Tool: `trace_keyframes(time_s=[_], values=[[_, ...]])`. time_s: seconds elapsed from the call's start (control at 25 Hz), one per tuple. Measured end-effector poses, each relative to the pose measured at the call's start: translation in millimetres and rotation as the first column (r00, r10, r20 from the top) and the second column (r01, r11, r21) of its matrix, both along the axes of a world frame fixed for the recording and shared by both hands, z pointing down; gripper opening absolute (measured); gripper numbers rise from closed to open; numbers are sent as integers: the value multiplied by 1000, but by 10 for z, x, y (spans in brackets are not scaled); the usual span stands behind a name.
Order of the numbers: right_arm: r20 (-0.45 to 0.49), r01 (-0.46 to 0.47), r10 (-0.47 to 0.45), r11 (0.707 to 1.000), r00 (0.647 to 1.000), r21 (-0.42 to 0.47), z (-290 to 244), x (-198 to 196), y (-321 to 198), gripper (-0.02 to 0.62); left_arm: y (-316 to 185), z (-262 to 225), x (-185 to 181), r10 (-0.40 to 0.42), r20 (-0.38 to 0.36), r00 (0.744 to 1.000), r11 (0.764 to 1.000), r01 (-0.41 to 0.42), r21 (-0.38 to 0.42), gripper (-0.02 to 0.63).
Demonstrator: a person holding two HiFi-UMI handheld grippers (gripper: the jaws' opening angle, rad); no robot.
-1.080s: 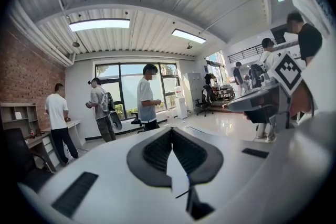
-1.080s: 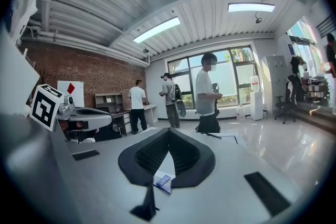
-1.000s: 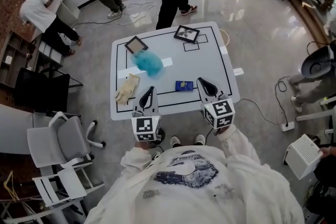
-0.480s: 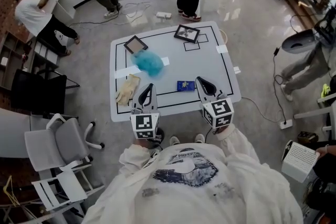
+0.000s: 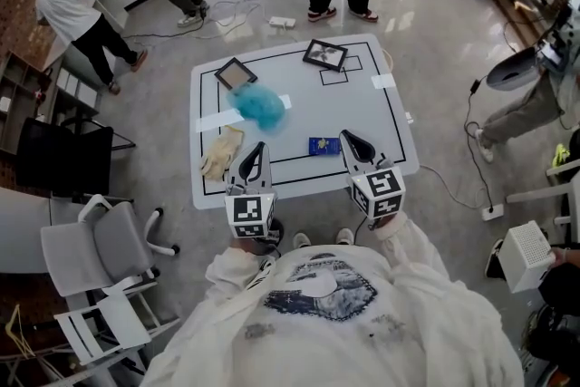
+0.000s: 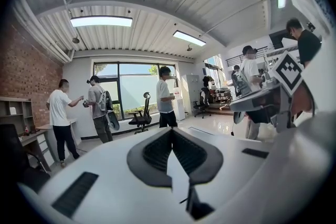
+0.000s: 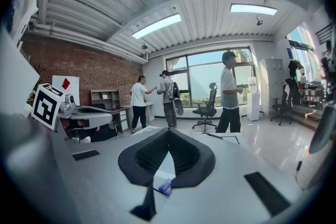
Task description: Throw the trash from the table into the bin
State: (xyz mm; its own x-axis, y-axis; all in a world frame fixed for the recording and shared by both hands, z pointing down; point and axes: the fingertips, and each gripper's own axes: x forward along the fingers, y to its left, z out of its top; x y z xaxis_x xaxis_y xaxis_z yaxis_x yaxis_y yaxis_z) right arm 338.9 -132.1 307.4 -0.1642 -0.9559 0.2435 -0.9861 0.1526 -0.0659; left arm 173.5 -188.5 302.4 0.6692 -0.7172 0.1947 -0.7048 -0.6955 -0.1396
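Fingers of right gripper [image 7: 169, 135] together, blue wrapper [image 7: 165, 185] mostly hidden.

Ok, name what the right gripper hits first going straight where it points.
Likely the bare table top just past the blue packet, since the right gripper tilts slightly down; depth is unclear.

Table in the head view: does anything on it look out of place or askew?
Yes: a crumpled blue wad covers part of a white tape strip, a beige glove lies limp nearby, and one picture frame sits clearly askew.
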Motion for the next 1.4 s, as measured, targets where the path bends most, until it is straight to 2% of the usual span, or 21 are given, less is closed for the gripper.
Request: trace_keyframes(time_s=[0.2, 0.4, 0.68, 1.08, 1.4], values=[[-9, -2, 2, 1000, 1000, -3, 10, -166, -87, 16, -69, 51, -203, -8, -6, 1000, 1000, 8, -9, 8], [-18, -5, 5, 1000, 1000, -6, 25, -457, -185, 16, -139, 93, -565, -24, -11, 1000, 1000, 24, -13, 8], [-31, 34, -34, 999, 999, -21, 72, -833, -374, 16, -282, 226, -1017, -88, -13, 996, 995, 88, -45, 8], [-6, 119, -119, 990, 993, -71, 261, -901, -937, 17, -634, 388, -1111, -168, 14, 986, 982, 169, -84, 8], [22, 208, -207, 967, 978, -144, 518, -828, -1491, 20, -1006, 519, -1064, -257, 50, 965, 959, 261, -113, 8]])
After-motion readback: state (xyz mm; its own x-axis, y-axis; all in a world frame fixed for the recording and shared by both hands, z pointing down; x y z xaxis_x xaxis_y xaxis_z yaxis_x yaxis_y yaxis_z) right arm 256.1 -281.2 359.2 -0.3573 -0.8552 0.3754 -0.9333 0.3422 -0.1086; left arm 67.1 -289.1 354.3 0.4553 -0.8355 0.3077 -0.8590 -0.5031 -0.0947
